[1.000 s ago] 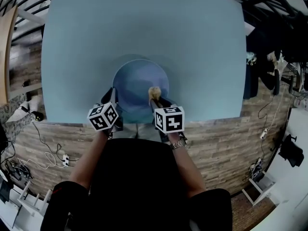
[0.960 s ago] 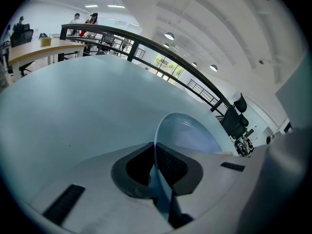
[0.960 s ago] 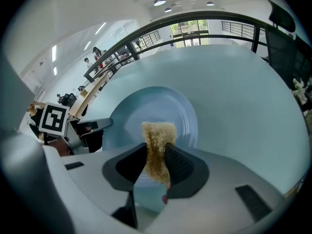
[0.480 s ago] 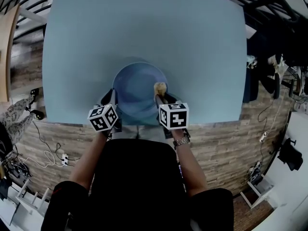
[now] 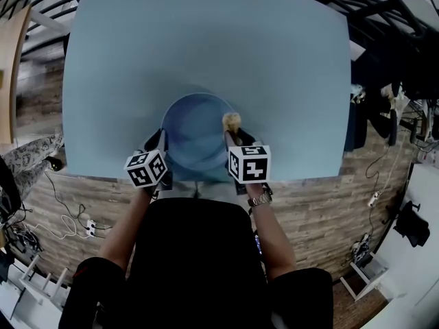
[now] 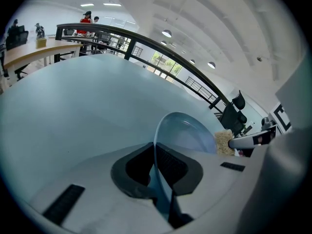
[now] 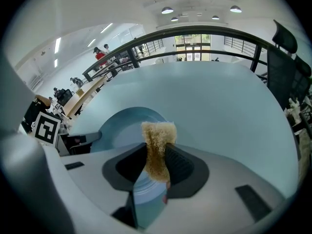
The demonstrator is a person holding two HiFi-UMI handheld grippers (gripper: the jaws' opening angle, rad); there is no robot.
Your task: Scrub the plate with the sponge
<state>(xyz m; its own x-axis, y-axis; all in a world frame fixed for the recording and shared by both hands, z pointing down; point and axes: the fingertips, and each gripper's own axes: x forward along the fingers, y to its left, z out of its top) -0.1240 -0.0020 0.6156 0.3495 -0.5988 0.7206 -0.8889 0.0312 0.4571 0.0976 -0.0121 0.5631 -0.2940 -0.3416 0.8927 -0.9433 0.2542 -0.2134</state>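
Plate [image 6: 187, 133] is clamped by left tongs [image 6: 157, 165], sponge [image 7: 157, 135] by right tongs [image 7: 156, 161] at plate's edge; grip may be lost w/ hard scrubbing.

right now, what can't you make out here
- Head view: the plate's near rim, hidden behind both marker cubes.
- Right gripper view: whether the sponge touches the plate; the sponge itself covers that spot.
- Left gripper view: the far people, too small.
- Any dirt on the plate: too small.
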